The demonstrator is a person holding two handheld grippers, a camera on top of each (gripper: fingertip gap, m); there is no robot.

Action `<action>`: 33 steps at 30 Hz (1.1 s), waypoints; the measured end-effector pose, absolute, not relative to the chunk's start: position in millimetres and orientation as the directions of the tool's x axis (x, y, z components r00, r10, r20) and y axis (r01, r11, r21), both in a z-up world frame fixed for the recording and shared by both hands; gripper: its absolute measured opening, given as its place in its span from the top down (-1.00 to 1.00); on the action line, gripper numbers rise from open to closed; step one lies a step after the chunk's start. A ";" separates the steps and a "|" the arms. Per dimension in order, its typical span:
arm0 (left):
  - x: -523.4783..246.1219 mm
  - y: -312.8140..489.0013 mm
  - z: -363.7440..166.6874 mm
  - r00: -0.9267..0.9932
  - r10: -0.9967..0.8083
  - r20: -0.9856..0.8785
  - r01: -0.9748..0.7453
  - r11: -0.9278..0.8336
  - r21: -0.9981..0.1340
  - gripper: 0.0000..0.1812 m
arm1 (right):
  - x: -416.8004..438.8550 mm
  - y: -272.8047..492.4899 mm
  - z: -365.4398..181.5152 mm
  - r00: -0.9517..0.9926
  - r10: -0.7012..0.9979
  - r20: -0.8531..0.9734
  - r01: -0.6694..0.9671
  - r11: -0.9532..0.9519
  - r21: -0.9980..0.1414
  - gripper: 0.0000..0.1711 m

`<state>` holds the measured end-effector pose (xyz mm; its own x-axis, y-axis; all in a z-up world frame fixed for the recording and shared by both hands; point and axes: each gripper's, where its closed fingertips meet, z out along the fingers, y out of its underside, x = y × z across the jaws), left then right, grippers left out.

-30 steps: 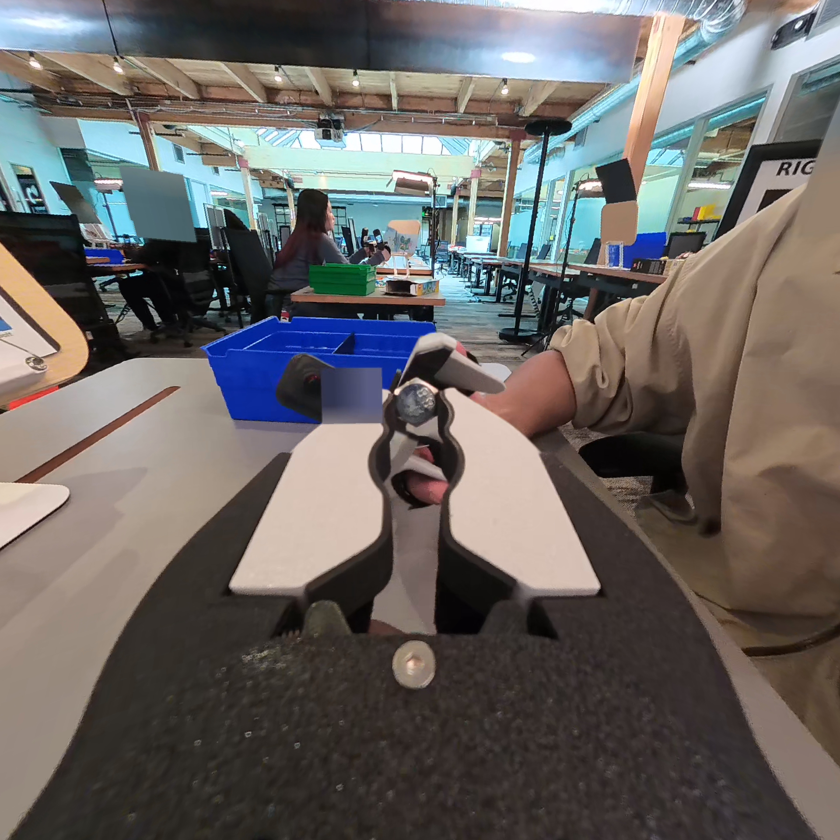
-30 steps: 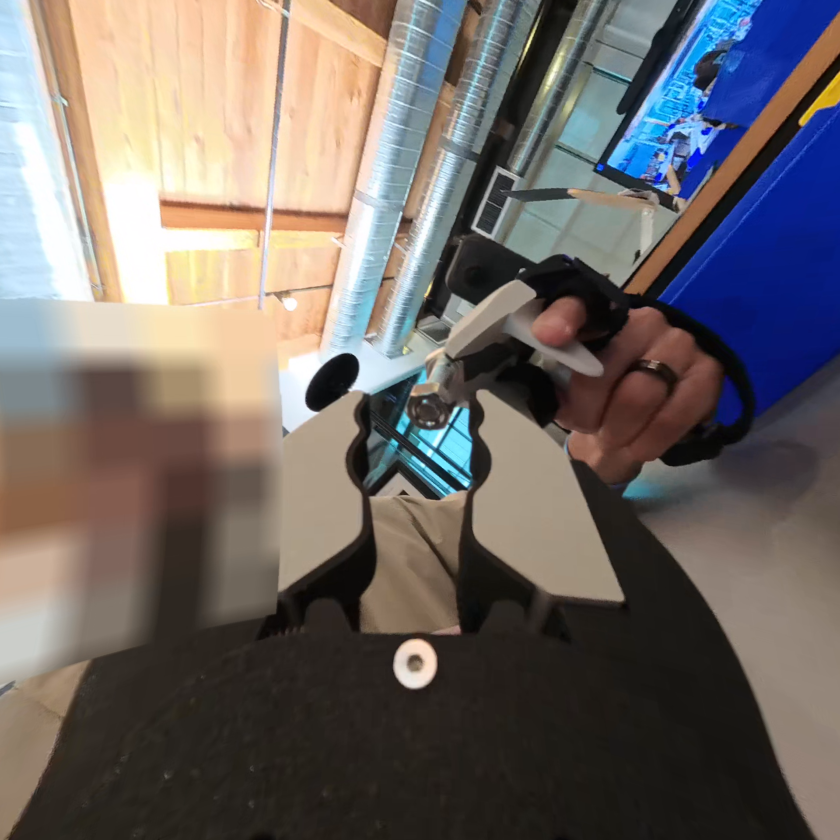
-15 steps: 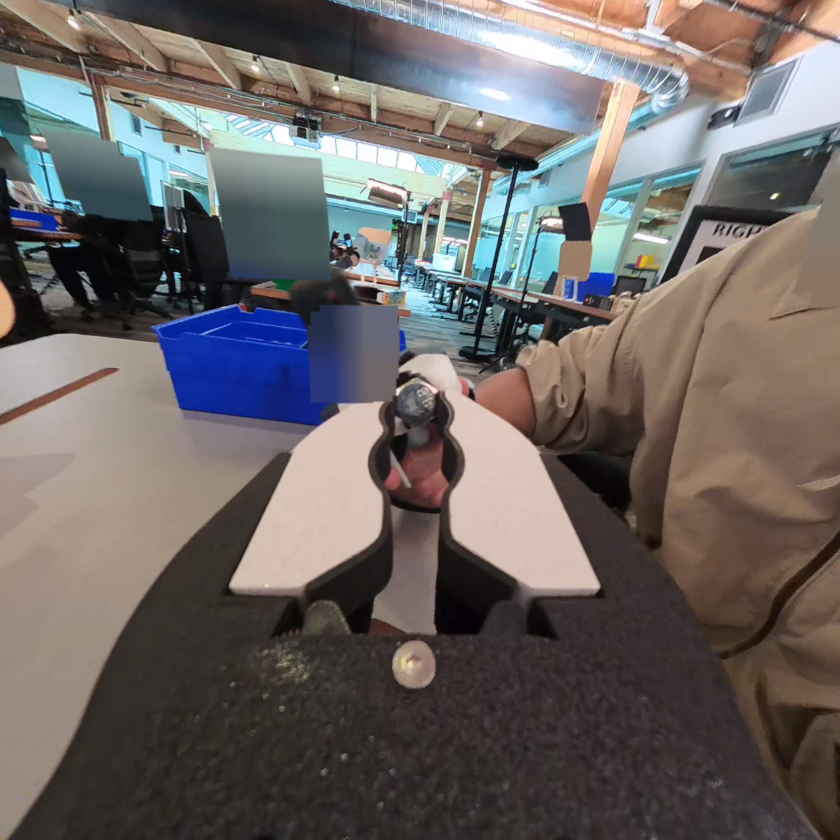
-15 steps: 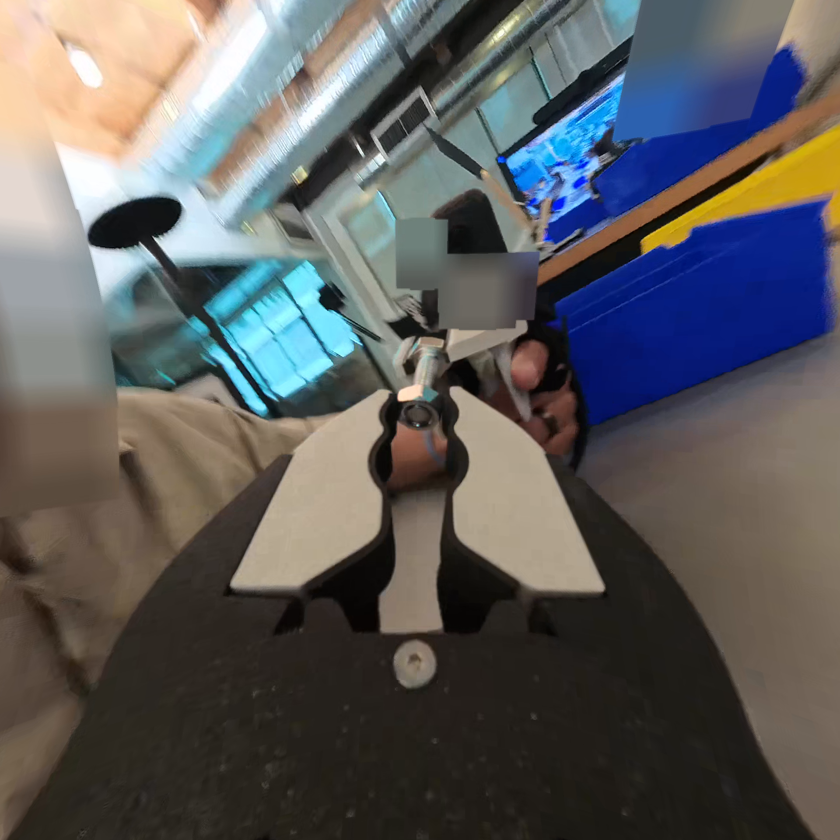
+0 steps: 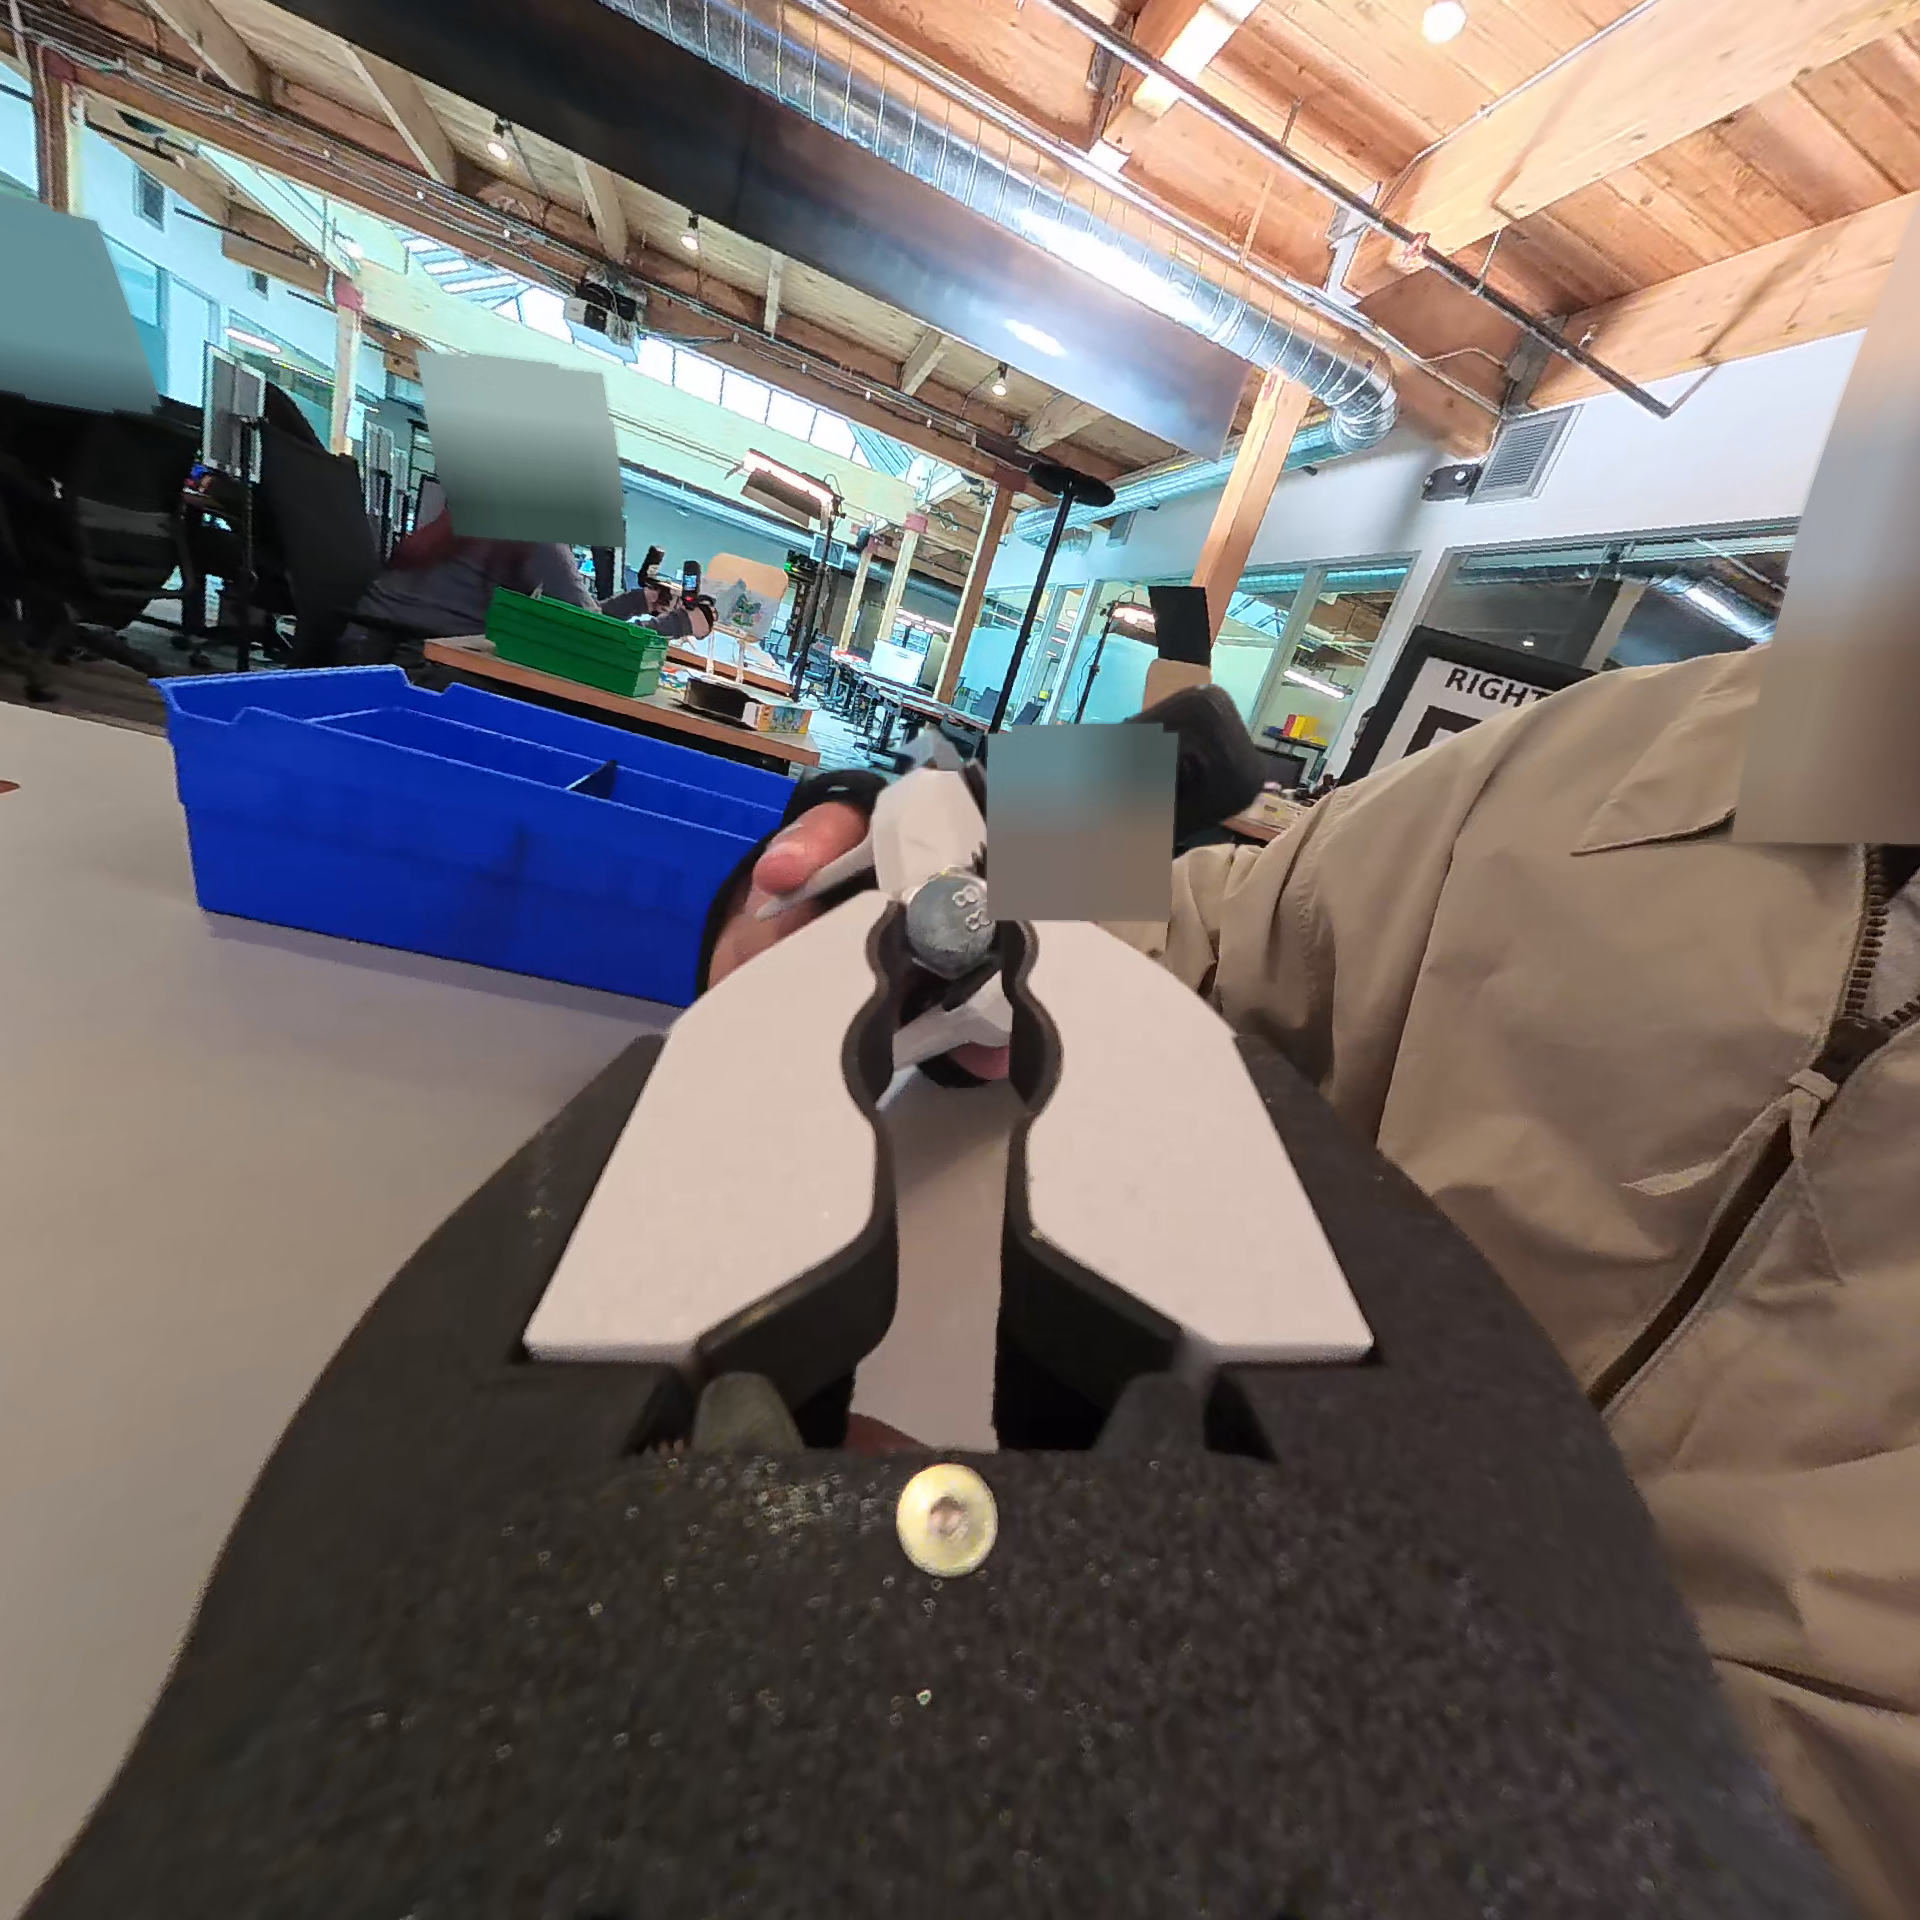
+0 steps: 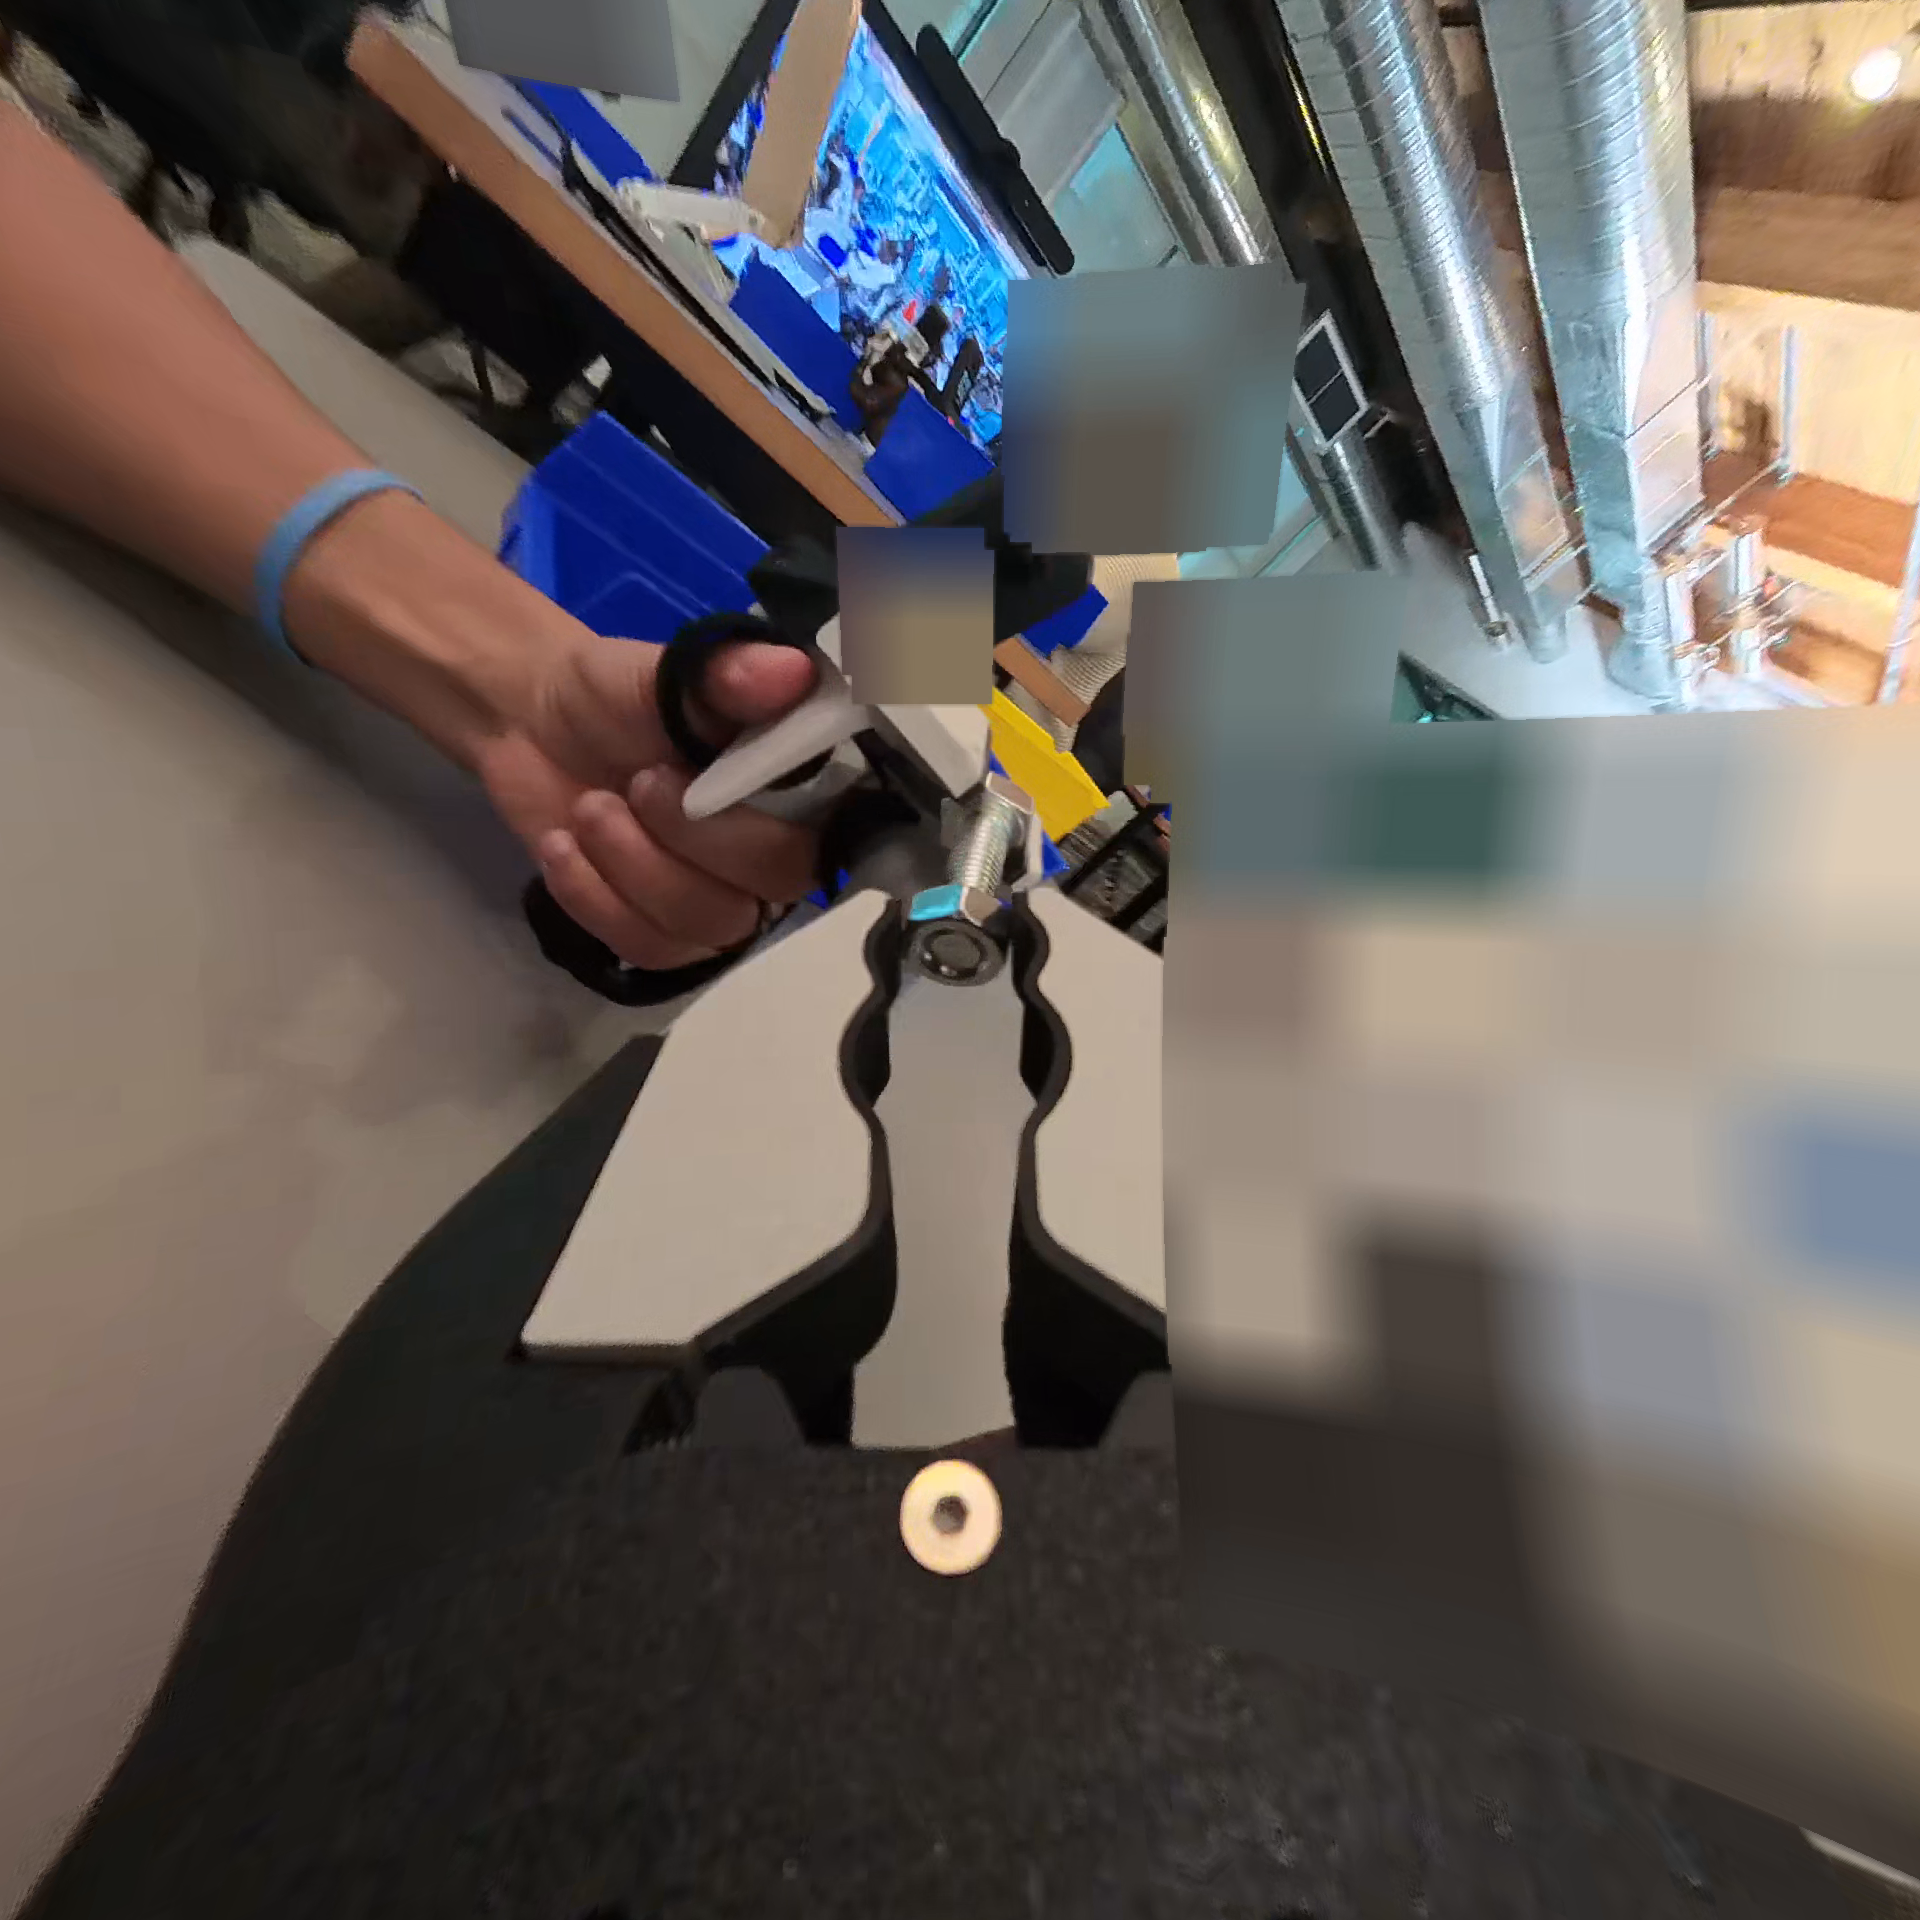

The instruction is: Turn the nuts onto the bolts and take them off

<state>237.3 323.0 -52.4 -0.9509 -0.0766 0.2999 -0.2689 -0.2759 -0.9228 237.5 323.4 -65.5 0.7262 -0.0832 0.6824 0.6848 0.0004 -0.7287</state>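
A silver bolt [image 6: 982, 847] with a hex nut [image 6: 948, 902] on its thread is held in the air between my two grippers. My left gripper [image 5: 948, 935] is shut on the bolt head [image 5: 948, 920]. My right gripper [image 6: 948, 930] is shut on the nut, end-on to the thread. In the left wrist view the right gripper's white fingers [image 5: 925, 821] show just behind the bolt head, and the nut is hidden. In the right wrist view a hand [image 6: 623, 790] holds the left gripper, whose tips sit around the bolt head [image 6: 1006, 805].
A blue bin [image 5: 468, 831] stands on the grey table [image 5: 260, 1143] to the left of the grippers. The person's beige jacket [image 5: 1558, 1039] fills the right. A yellow bin [image 6: 1039, 769] shows behind the bolt. Green bins [image 5: 577, 639] sit on a far table.
My right gripper was open around the nut end a second ago; it has shut on the nut and rolled around the bolt's axis. My left gripper stayed shut on the bolt head and tilted upward.
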 end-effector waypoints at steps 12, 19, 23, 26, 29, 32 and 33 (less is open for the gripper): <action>243.8 346.6 -32.3 -0.962 -0.209 0.174 -0.108 -0.292 -0.950 0.81 | 234.5 328.7 -51.1 0.761 0.447 -0.470 -0.546 0.048 -0.837 0.34; 245.5 340.2 -42.5 -0.955 -0.287 0.071 -0.021 -0.174 -0.984 0.81 | 240.0 332.6 -55.0 0.269 0.599 -0.754 -0.891 -0.142 -0.431 0.44; 245.2 332.9 -52.1 -0.954 -0.298 0.040 -0.006 -0.117 -0.993 0.81 | 231.4 331.2 -49.0 0.235 0.628 -0.742 -0.896 -0.156 -0.416 0.51; 244.6 331.7 -52.1 -0.956 -0.289 0.047 -0.011 -0.122 -0.992 0.82 | 233.6 332.4 -51.3 0.254 0.616 -0.746 -0.897 -0.139 -0.420 0.77; 245.1 331.3 -53.0 -0.956 -0.288 0.057 -0.021 -0.129 -0.991 0.81 | 234.7 332.4 -53.0 0.304 0.608 -0.734 -0.883 -0.108 -0.456 0.78; 241.7 330.1 -48.7 -0.964 -0.246 0.104 -0.060 -0.180 -0.982 0.81 | 229.3 331.1 -51.4 0.397 0.604 -0.691 -0.830 -0.086 -0.551 0.78; 240.2 329.1 -47.3 -0.966 -0.225 0.126 -0.081 -0.198 -0.977 0.81 | 227.1 330.3 -51.4 0.458 0.595 -0.661 -0.790 -0.070 -0.610 0.78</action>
<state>240.2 329.1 -47.3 -0.9661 -0.2252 0.1263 -0.0815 -0.1984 -0.9767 227.1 330.3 -51.4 0.4577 0.5951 -0.6606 -0.7895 -0.0697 -0.6098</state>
